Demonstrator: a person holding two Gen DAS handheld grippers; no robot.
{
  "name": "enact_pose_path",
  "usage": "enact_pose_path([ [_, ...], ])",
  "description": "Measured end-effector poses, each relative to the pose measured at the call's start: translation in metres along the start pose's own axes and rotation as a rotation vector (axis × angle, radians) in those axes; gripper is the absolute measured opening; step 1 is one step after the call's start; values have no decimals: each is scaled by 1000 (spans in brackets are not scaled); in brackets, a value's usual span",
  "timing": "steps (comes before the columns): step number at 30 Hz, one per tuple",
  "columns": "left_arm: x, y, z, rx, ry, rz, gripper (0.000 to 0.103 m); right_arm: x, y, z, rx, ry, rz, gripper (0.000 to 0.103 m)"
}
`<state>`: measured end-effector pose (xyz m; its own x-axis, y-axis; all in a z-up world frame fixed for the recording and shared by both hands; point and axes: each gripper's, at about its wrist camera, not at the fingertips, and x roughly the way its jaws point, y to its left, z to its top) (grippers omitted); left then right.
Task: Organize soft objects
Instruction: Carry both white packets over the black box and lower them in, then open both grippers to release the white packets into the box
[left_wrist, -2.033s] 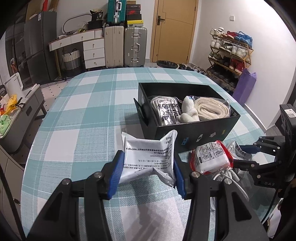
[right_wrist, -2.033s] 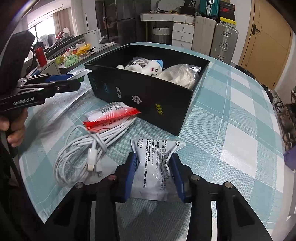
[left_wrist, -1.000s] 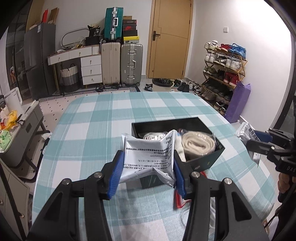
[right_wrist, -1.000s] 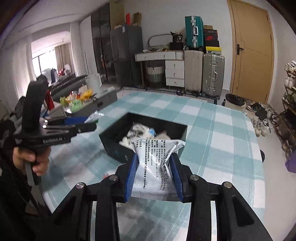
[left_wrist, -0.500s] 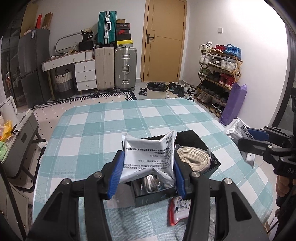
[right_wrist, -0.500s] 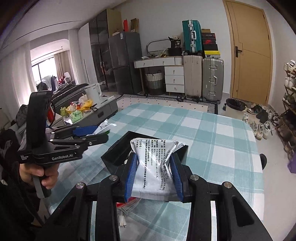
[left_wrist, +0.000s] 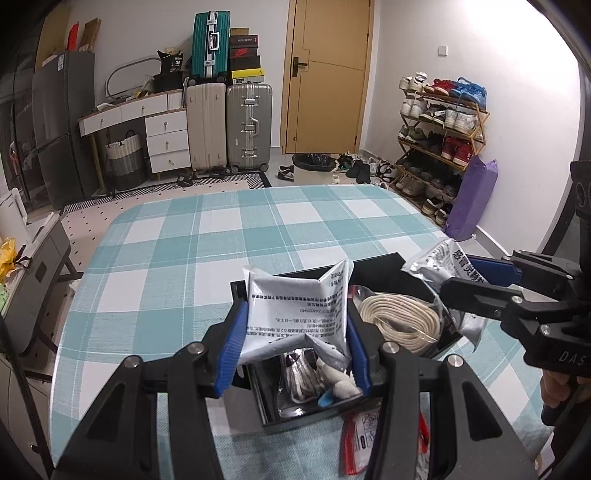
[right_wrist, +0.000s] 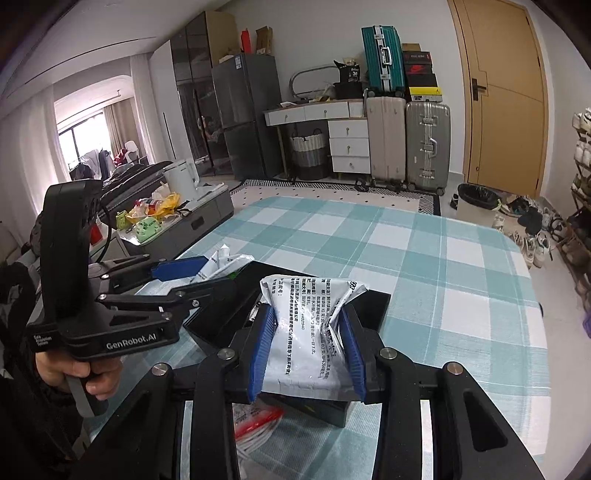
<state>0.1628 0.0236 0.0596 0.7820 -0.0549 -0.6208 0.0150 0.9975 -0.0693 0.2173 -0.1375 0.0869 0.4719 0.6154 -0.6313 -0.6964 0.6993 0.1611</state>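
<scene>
- The left gripper (left_wrist: 295, 347) is clamped on a silver pouch (left_wrist: 295, 314), its blue pads pressing the pouch's two side edges so the pouch buckles between them.
- That pouch stands upright between the fingers, printed face toward the camera, held in the air above the near end of the black box (left_wrist: 373, 266).
- Below the left gripper, inside the box, lie a bagged dark sock pair (left_wrist: 301, 376) and a white plush toy (left_wrist: 338, 380); to the right of the fingers a coil of cream strap (left_wrist: 399, 319) in clear wrap fills the other part of the box.
- The right gripper (right_wrist: 306, 350) is closed on a second silver pouch (right_wrist: 308, 332), crumpled at its top, held upright above the box (right_wrist: 373, 299).
- In the left wrist view the right gripper (left_wrist: 461, 273) reaches in from the right, its pouch (left_wrist: 443, 258) hanging over the box's right end.
- In the right wrist view the left gripper (right_wrist: 195, 277) comes in from the left, level with the right one, its pouch (right_wrist: 225, 262) poking out past the fingers.
- Below and behind the fingers, outside the box on the checked tablecloth (left_wrist: 221, 243), lie a red packet (left_wrist: 360, 439) and, beside it, a white cable (right_wrist: 255, 443).
- A hand (right_wrist: 92, 380) grips the left gripper's handle.
</scene>
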Motion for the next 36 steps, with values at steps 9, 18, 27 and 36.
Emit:
enact_pose_path([
  [9, 23, -9, -2, 25, 19, -19, 49, 32, -1, 1, -4, 33, -12, 37],
  [18, 42, -14, -8, 41, 63, -11, 49, 52, -7, -1, -24, 62, -65, 37],
  [27, 46, -20, -13, 99, 65, 40, 50, 73, -8, -3, -62, 93, -107, 37],
  [36, 39, -20, -13, 72, 74, 5, 59, 59, -7, -3, -85, 72, -94, 51],
])
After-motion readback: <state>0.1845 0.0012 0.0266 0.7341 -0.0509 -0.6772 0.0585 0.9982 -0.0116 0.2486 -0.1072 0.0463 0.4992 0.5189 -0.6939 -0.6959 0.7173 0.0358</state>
